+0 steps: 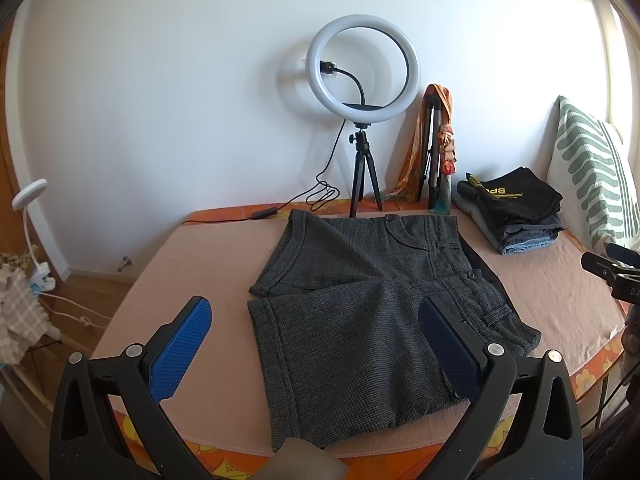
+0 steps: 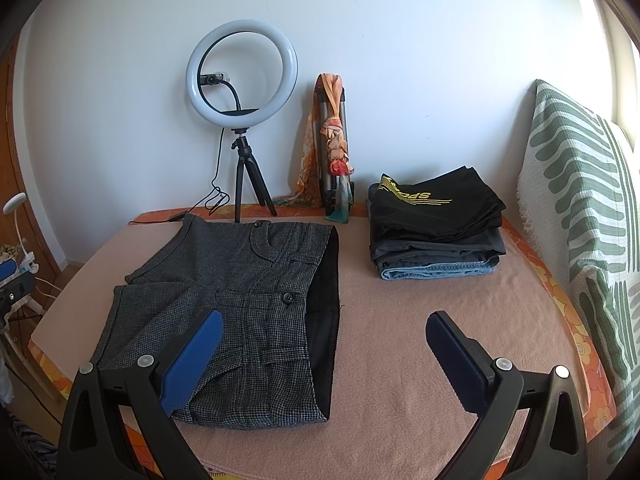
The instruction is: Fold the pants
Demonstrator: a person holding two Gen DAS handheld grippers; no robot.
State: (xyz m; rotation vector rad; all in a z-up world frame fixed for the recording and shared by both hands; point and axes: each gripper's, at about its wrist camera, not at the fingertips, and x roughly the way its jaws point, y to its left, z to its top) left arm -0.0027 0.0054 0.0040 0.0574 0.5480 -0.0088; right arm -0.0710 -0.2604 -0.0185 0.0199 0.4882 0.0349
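Grey checked shorts (image 1: 360, 300) lie flat on the pink blanket (image 1: 208, 264), legs pointing left and waistband to the right; they also show in the right wrist view (image 2: 240, 300), with the black lining at the waist opening facing right. My left gripper (image 1: 316, 328) is open and empty, hovering above the near leg. My right gripper (image 2: 324, 340) is open and empty, above the near waistband end. Part of the right gripper (image 1: 612, 272) shows at the right edge of the left wrist view.
A stack of folded clothes (image 2: 436, 224) topped by a black garment sits at the back right. A ring light on a tripod (image 2: 242, 80) and a folded tripod with a scarf (image 2: 334, 148) stand at the far edge. A green-patterned pillow (image 2: 580, 208) lines the right side.
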